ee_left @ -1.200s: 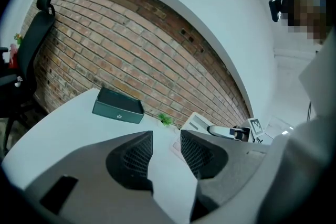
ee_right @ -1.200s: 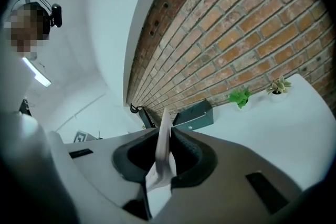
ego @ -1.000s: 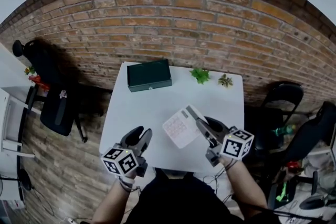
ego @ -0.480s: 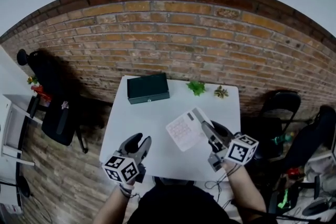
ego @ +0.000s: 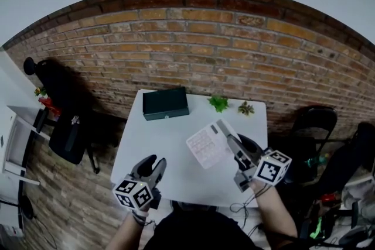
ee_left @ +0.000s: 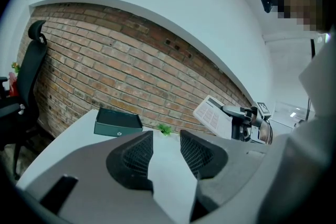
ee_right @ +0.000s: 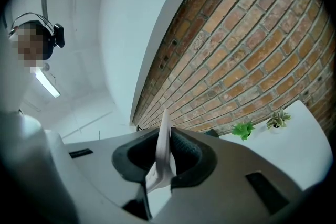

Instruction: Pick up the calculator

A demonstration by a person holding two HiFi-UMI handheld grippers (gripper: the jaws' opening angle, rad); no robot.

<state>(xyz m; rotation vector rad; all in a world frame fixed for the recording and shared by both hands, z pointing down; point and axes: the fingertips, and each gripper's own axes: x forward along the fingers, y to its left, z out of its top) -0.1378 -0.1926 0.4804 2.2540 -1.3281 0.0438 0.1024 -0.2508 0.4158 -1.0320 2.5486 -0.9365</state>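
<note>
A: Left to right, quick. Left gripper (ego: 154, 162) sits at the lower left of the head view, over the near edge of the white table (ego: 151, 132). Its jaws stand apart with nothing between them; its own view shows bare tabletop through the gap (ee_left: 167, 139).

B: Pads?

A: Dark, cross-hatched rubber on smooth grey plastic fingers (ee_left: 137, 153). Upper left of the table has a dark green box (ego: 166, 103), flat lid, hard-edged, lying well apart from both grippers.

B: And the calculator?

A: The calculator (ego: 206, 146) is centre-right, held above the table and tilted, not resting on it. It's a thin, flat, pale slab with a key grid and a dark display strip at its upper corner.

B: Who has it?

A: The right gripper (ego: 225, 134). Its jaws are clamped on the calculator's right edge. Its own view shows the slab edge-on (ee_right: 164, 134), pinched between both pads (ee_right: 167, 147).

B: Key relation?

A: The body sticks out left of the right jaws, toward the idle left gripper. Its outline looks nearly square from above, so I can't call the long axis. The right hand is the only one on it. I'd judge the pick as good as done; an edge grip on smooth plastic could pivot.

B: Far right?

A: Two small green plants (ego: 219, 103) (ego: 245, 108) at the table's back edge, with a rough brick wall (ego: 193, 50) behind.
</note>
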